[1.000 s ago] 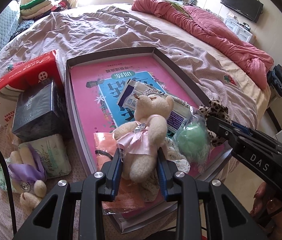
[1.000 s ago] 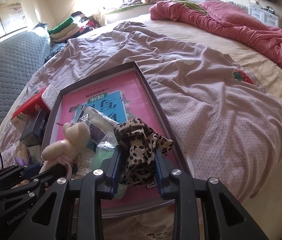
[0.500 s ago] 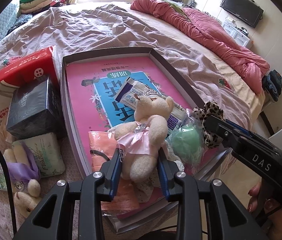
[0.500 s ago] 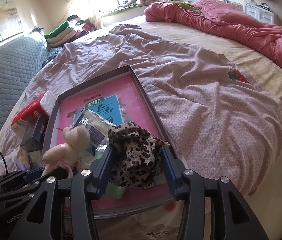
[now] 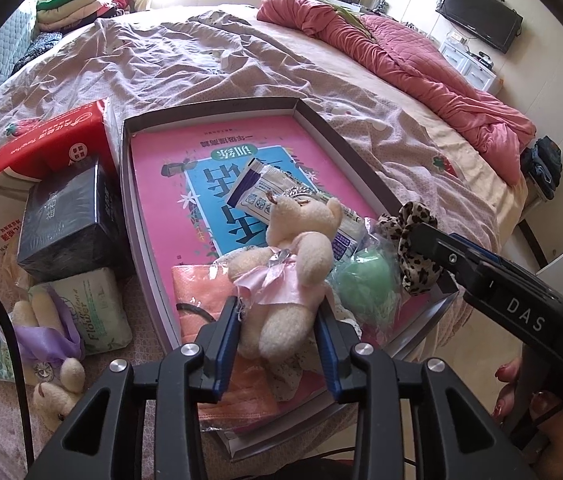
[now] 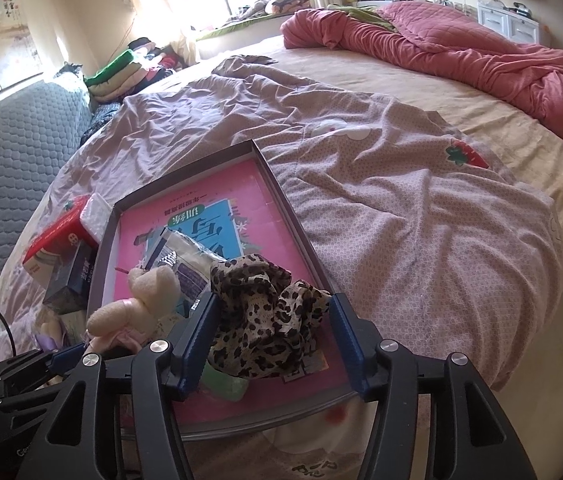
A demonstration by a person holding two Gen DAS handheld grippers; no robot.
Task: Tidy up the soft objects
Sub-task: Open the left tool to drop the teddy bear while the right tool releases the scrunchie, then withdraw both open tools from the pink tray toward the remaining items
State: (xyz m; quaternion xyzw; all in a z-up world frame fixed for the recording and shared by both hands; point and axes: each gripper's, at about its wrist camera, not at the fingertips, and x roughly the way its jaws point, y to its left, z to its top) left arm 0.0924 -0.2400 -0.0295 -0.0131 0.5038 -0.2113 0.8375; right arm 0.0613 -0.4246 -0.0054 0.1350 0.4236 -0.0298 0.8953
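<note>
1. Left gripper (image 5: 277,332): jaws narrow, their blue pads pressed against the legs of the cream plush bear in a pink dress (image 5: 287,276); they have just been easing apart a little with the bear between them, and the bear lies on the tray's contents, so this is judged a set-down.
2. Right gripper (image 6: 273,334): jaws about half spread and just been opening; the crumpled leopard-print fabric scrunchie (image 6: 265,320) lies loose between them, clear of the right pad, apparently released.
3. Shallow grey-rimmed tray (image 5: 345,140) lined with a pink-and-blue printed sheet: lies ahead of both pairs of jaws on the bed; judged the collecting place, which explains both soft items resting there.
4. Bagged green puff (image 5: 365,280): lies right of the left jaws, beside the bear.
5. Red tissue box (image 5: 41,160) and black box (image 5: 61,220): left of the left jaws, outside the tray.
</note>
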